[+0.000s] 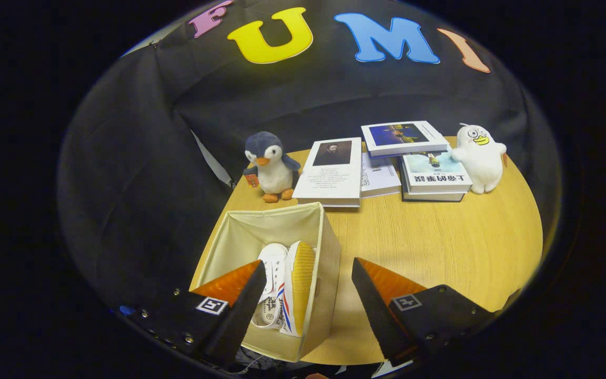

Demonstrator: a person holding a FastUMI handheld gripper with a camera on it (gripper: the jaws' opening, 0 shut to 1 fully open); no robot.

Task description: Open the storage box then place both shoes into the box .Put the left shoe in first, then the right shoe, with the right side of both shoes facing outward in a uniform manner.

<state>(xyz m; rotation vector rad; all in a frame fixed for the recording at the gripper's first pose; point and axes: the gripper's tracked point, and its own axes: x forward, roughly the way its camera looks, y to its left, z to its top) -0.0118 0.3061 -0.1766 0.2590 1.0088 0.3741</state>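
A cream fabric storage box (329, 237) stands open on the round wooden table (440, 247), just ahead of my left finger. Inside it lie two white shoes side by side: one (272, 263) shows its laces and upper, the other (299, 279) stands on its side with its yellow sole turned toward the box's right wall and red and blue stripes near its heel. My gripper (307, 273) hovers above the box's right wall, open, with nothing held. The left finger (234, 295) covers part of the box's near left corner.
Beyond the box stand a plush penguin (272, 167), a white book (330, 171), a stack of books (418, 158) and a white plush duck (481, 157) along the table's far side. Bare tabletop stretches to the right of the box. Black cloth surrounds the table.
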